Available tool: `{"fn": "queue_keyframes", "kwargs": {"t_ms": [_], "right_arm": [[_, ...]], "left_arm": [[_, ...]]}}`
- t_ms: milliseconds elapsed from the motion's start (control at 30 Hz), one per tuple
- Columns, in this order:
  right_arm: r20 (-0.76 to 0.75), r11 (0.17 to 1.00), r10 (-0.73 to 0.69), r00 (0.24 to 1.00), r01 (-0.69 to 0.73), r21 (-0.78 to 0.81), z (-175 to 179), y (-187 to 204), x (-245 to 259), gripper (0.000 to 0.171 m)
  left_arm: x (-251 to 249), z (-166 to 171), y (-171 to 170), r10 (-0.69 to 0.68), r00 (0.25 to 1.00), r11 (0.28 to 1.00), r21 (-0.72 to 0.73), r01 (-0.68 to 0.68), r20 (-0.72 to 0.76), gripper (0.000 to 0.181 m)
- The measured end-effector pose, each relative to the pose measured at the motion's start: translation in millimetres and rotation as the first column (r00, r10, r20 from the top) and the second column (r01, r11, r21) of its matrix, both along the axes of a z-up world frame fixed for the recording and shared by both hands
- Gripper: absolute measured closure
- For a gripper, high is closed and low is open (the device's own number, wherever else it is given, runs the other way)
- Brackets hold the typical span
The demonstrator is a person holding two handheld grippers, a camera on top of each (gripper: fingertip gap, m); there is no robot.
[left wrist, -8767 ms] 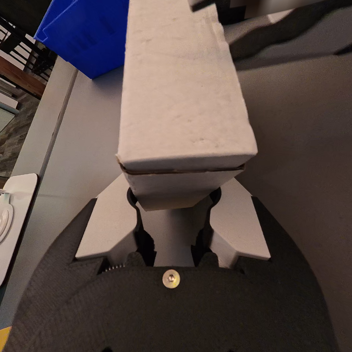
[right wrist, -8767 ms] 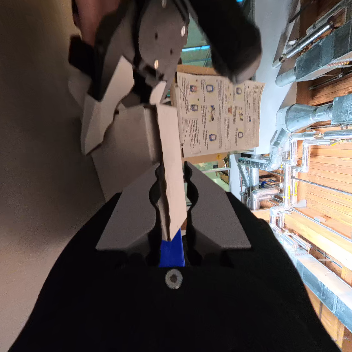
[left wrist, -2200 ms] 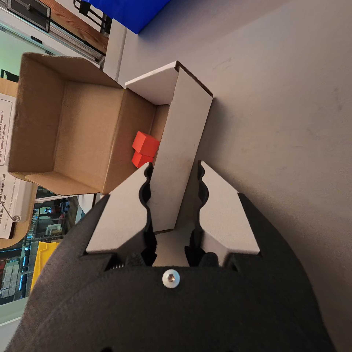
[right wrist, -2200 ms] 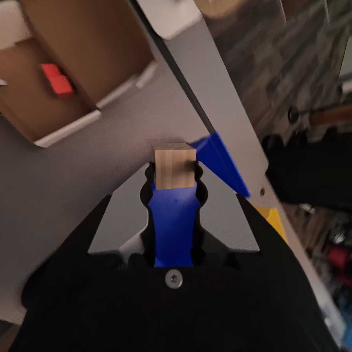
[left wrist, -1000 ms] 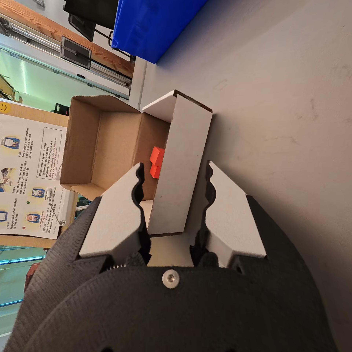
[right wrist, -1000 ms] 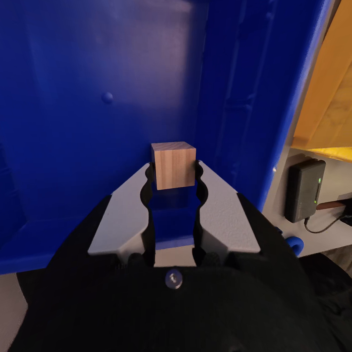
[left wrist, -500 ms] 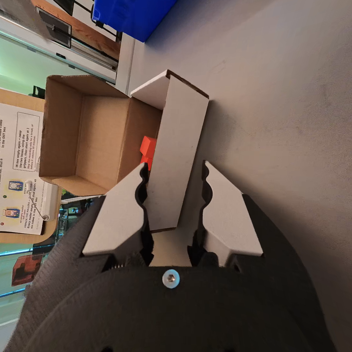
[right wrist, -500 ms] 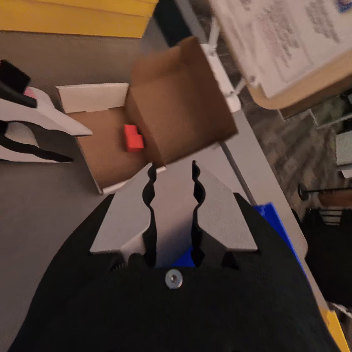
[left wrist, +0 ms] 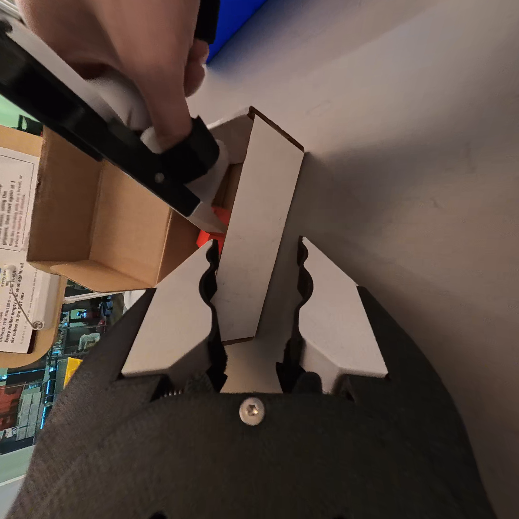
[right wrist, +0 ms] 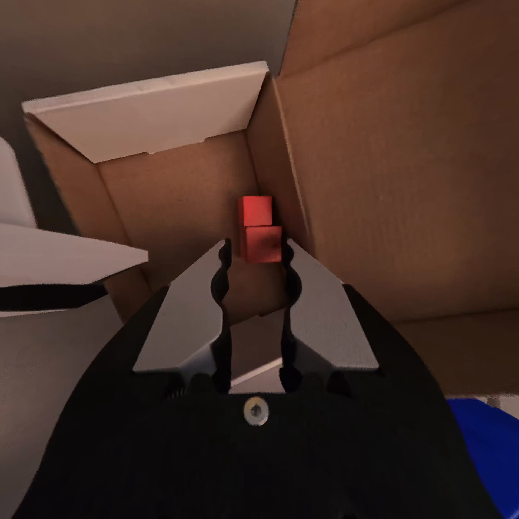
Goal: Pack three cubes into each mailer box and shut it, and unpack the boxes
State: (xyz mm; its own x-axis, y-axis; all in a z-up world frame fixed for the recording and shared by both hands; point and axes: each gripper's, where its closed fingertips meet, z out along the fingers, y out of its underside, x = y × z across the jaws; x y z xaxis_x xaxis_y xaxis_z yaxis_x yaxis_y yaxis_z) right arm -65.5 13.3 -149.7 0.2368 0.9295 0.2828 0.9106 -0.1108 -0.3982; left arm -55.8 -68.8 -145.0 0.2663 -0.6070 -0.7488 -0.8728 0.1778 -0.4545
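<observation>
Right gripper (right wrist: pixel 256 244) apart, empty, nearly touching red cube (right wrist: pixel 261 243); left gripper (left wrist: pixel 257 244) apart, straddling box wall (left wrist: pixel 259 238).

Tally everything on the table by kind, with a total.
Red cubes: 2, one and another, both inside the box
Open mailer box: 1
Blue bin: 1
Hand-held grippers: 2, left and right, both open and empty
Total: 6

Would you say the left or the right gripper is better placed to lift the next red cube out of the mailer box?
Right. The right gripper is open inside the mailer box, its tips flanking the nearer red cube. The left gripper straddles the box's front wall.
</observation>
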Motion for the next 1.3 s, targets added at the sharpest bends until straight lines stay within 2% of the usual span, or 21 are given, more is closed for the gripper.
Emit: {"fn": "queue_keyframes", "kwargs": {"t_ms": [67, 267, 333, 433, 533, 600, 633, 733, 800, 900, 1000, 1167, 1300], "right_arm": [[0.000, 1.000, -0.015, 1.000, 0.015, -0.013, -2, 3, 0, 0.143], [-0.003, 0.999, -0.015, 1.000, 0.014, -0.032, 11, -3, 3, 0.144], [-0.013, 1.000, -0.020, 1.000, 0.020, 0.007, 31, -5, 9, 0.144], [-0.065, 0.989, -0.073, 0.995, 0.081, 0.123, 86, -4, 34, 0.144], [-0.233, 0.942, -0.234, 0.944, 0.279, 0.185, 155, 5, 92, 0.144], [-0.350, 0.864, -0.421, 0.837, 0.487, 0.127, 182, 18, 155, 0.144], [-0.370, 0.808, -0.526, 0.766, 0.586, 0.065, 184, 23, 192, 0.144], [-0.323, 0.636, -0.747, 0.582, 0.766, -0.092, 155, 26, 277, 0.144], [-0.237, 0.557, -0.822, 0.518, 0.818, -0.143, 120, 22, 309, 0.144], [-0.096, 0.473, -0.881, 0.463, 0.862, -0.181, 67, 13, 335, 0.144], [-0.039, 0.414, -0.908, 0.417, 0.881, -0.228, 35, 8, 342, 0.144], [0.029, 0.361, -0.925, 0.378, 0.902, -0.238, 5, 5, 351, 0.143], [0.039, 0.345, -0.932, 0.360, 0.916, -0.206, -3, 9, 358, 0.143]], "left_arm": [[0, 0, 0, -0.001, 1.000, 1.000, -0.004, 0.001, 0.003, 0.126], [0, 0, 0, -0.002, 1.000, 1.000, -0.005, 0.002, 0.004, 0.126], [0, 0, 0, -0.003, 1.000, 1.000, -0.005, 0.003, 0.003, 0.126], [1, 0, 0, -0.003, 1.000, 1.000, -0.004, 0.003, 0.003, 0.126], [0, 0, 0, -0.003, 1.000, 1.000, -0.003, 0.003, 0.002, 0.126], [0, 0, 0, -0.003, 1.000, 1.000, -0.001, 0.003, -0.001, 0.126], [0, 0, 0, -0.002, 1.000, 1.000, 0.002, 0.002, -0.003, 0.126], [0, 0, 1, 0.000, 1.000, 1.000, 0.007, 0.000, -0.009, 0.127], [0, 0, 1, 0.000, 1.000, 1.000, 0.008, 0.000, -0.010, 0.127], [-1, 0, 1, 0.000, 1.000, 1.000, 0.011, 0.000, -0.012, 0.127], [-2, 0, 1, 0.001, 1.000, 1.000, 0.014, -0.001, -0.013, 0.127], [-2, 0, 1, 0.001, 1.000, 1.000, 0.013, -0.001, -0.012, 0.127], [-1, 0, 1, 0.000, 1.000, 1.000, 0.013, 0.001, -0.012, 0.127]]}}
